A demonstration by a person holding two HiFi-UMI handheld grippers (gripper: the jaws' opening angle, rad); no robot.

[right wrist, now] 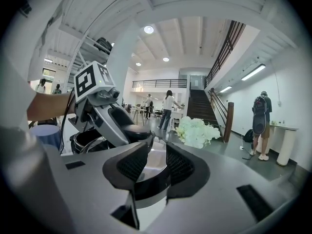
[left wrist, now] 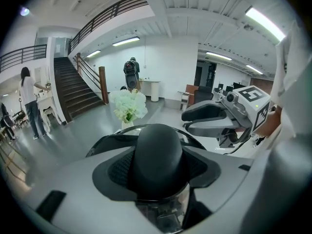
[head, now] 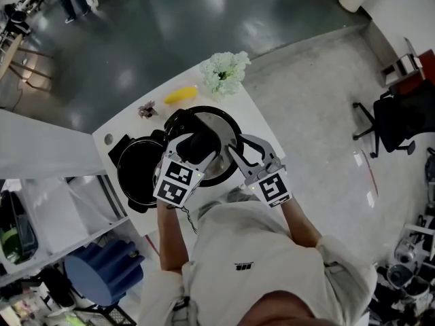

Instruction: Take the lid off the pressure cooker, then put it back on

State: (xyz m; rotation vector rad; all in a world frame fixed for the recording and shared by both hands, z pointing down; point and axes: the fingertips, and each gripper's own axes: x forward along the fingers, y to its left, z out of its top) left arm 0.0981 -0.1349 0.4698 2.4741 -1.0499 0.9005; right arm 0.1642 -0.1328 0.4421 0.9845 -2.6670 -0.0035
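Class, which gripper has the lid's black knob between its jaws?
The left gripper: it clamps the knob; the right gripper sits at the edge of the lid.

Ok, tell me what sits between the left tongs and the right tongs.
The pressure cooker lid: the left tongs clamp its black knob, the right tongs pinch its rim. The head view shows it spanning them.

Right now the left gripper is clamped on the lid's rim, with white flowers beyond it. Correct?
Not the rim. The left gripper view shows the left gripper clamped on the black knob of the lid. The white flowers do stand beyond it.
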